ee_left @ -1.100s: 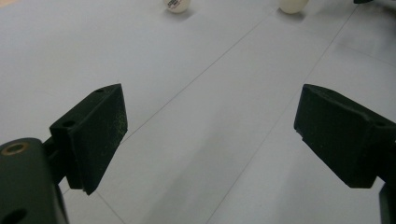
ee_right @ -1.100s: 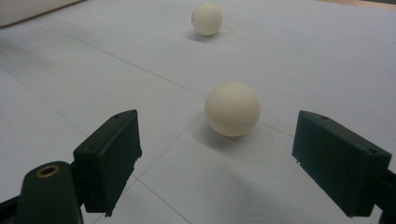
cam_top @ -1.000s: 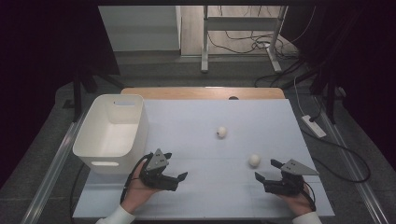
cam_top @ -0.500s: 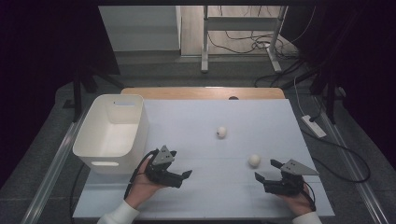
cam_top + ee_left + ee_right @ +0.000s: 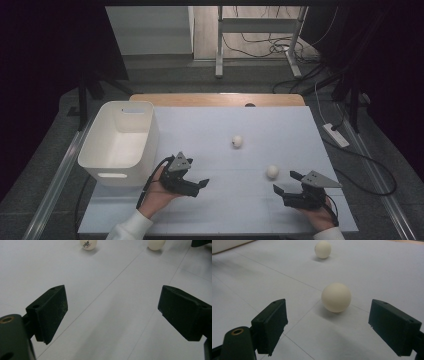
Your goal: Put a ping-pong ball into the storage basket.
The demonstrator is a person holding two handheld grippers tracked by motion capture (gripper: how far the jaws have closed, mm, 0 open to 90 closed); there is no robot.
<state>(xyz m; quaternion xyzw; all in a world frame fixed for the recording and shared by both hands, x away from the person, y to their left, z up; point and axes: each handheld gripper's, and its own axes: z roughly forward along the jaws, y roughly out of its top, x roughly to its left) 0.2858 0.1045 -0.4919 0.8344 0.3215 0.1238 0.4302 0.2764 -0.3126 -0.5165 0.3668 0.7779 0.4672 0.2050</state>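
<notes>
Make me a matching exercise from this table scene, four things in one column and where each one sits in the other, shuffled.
Things:
1. white bin
2. printed ping-pong ball
3. plain ping-pong ball
4. left gripper

Places:
A. just ahead of the right gripper
B. table's left edge
C. near the table's middle
D. just right of the bin's near corner

Pairs: 1-B, 2-C, 3-A, 4-D

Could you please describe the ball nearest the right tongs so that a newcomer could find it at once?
Start at the white bin on the table's left, then cross to the right tongs. The ball lies just ahead of them; unlike the farther ball, it shows no print.
</notes>
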